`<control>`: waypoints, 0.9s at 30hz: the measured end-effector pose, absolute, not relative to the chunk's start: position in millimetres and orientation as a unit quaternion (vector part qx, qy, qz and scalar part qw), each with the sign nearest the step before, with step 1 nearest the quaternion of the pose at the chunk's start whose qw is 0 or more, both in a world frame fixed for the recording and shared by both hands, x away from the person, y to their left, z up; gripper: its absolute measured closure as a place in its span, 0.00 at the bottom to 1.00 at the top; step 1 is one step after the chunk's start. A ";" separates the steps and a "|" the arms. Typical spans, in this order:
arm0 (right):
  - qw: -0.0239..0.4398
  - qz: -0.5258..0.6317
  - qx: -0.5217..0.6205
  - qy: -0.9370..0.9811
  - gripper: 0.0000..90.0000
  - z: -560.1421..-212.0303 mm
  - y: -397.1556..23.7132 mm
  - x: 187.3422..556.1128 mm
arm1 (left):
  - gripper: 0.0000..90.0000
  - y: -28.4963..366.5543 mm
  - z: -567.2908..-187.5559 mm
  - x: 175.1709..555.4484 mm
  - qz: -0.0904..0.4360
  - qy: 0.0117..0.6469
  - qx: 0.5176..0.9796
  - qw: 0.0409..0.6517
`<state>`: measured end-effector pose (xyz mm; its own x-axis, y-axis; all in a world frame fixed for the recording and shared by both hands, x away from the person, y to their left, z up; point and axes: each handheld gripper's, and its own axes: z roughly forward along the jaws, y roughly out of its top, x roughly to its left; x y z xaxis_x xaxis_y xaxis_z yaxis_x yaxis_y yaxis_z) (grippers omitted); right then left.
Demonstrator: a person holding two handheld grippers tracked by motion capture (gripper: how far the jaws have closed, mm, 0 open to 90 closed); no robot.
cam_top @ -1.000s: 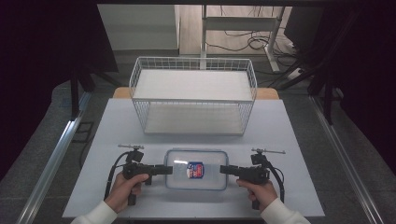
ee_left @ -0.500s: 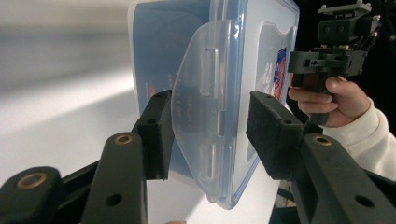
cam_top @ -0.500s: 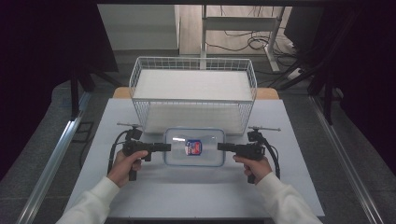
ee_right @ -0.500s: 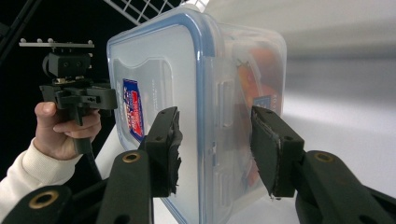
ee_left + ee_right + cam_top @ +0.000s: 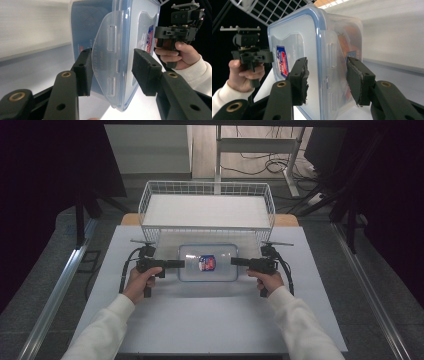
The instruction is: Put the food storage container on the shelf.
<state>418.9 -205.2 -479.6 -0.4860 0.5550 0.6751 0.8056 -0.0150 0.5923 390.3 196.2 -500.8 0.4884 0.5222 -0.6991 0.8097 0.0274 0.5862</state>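
Observation:
A clear plastic container [image 5: 220, 271] with a blue-rimmed lid and a red and blue label [image 5: 206, 262] is held at mid-table between both grippers. My left gripper [image 5: 181, 263] clamps its left end, the pads [image 5: 85, 70] closed over the side latch of the container [image 5: 135, 30]. My right gripper [image 5: 234, 261] clamps the right end, its pads [image 5: 355, 80] above and below the lid edge of the container [image 5: 294, 37]. Something orange shows through the wall in the right gripper view.
A white wire basket [image 5: 207, 187] stands on legs just behind the container, at the far edge of the pale table [image 5: 210, 320]. Metal rails run along the floor on both sides. Dark curtains hang left and right.
Both hands have carried the container away from the person, from near the table's front edge to just in front of the wire basket. The grip on both ends is unchanged.

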 end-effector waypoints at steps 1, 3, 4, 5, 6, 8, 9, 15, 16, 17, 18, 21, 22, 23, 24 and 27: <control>0.122 -0.515 -0.496 -0.689 0.58 -482.5 -205.3 421.1 | 0.58 195.4 -503.3 392.2 -0.138 0.489 0.682 0.526; 0.123 -0.515 -0.501 -0.685 0.58 -486.6 -205.5 424.4 | 0.58 195.2 -506.7 394.5 -0.139 0.493 0.680 0.525; 0.120 -0.516 -0.502 -0.683 0.58 -488.4 -205.4 425.6 | 0.58 195.1 -508.3 395.5 -0.140 0.495 0.678 0.525; 0.121 -0.513 -0.505 -0.683 0.58 -489.2 -205.5 426.4 | 0.58 195.2 -510.3 396.9 -0.142 0.496 0.676 0.526; 0.124 -0.512 -0.507 -0.683 0.58 -490.4 -205.4 427.0 | 0.58 195.3 -511.8 397.8 -0.143 0.498 0.676 0.524; 0.127 -0.506 -0.512 -0.682 0.58 -492.2 -204.9 428.0 | 0.58 195.4 -514.8 399.6 -0.145 0.501 0.675 0.521; 0.125 -0.503 -0.513 -0.684 0.58 -493.4 -204.8 428.6 | 0.57 194.9 -516.2 400.4 -0.145 0.504 0.674 0.521; 0.132 -0.503 -0.531 -0.670 0.57 -496.9 -203.7 434.8 | 0.56 193.7 -521.9 405.5 -0.156 0.525 0.651 0.526; 0.127 -0.501 -0.532 -0.670 0.57 -496.5 -202.8 435.3 | 0.56 194.2 -522.8 406.3 -0.158 0.530 0.645 0.528; 0.126 -0.500 -0.536 -0.668 0.57 -496.5 -201.4 435.6 | 0.56 194.6 -523.7 407.1 -0.159 0.532 0.641 0.530; 0.128 -0.501 -0.539 -0.665 0.56 -496.0 -200.6 435.6 | 0.56 195.0 -524.3 407.6 -0.160 0.533 0.640 0.530; 0.117 -0.500 -0.546 -0.662 0.56 -496.4 -199.7 434.7 | 0.55 195.1 -525.6 408.1 -0.163 0.534 0.635 0.534; 0.117 -0.501 -0.547 -0.660 0.56 -496.6 -199.2 434.4 | 0.55 194.8 -526.0 408.3 -0.163 0.536 0.632 0.535; 0.115 -0.498 -0.550 -0.660 0.56 -496.1 -199.2 434.0 | 0.55 194.3 -526.5 408.7 -0.161 0.540 0.630 0.535; 0.105 -0.497 -0.551 -0.663 0.55 -496.5 -198.5 433.9 | 0.54 193.8 -526.8 408.9 -0.161 0.542 0.628 0.535; 0.084 -0.493 -0.556 -0.665 0.53 -496.0 -195.3 432.4 | 0.52 193.0 -529.3 410.6 -0.158 0.546 0.624 0.536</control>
<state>432.4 -195.3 -496.0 -0.3687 0.6561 0.6584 0.8208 -0.1026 0.5619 410.6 193.0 -529.3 0.3539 0.5116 -0.7830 0.8511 0.1709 0.4963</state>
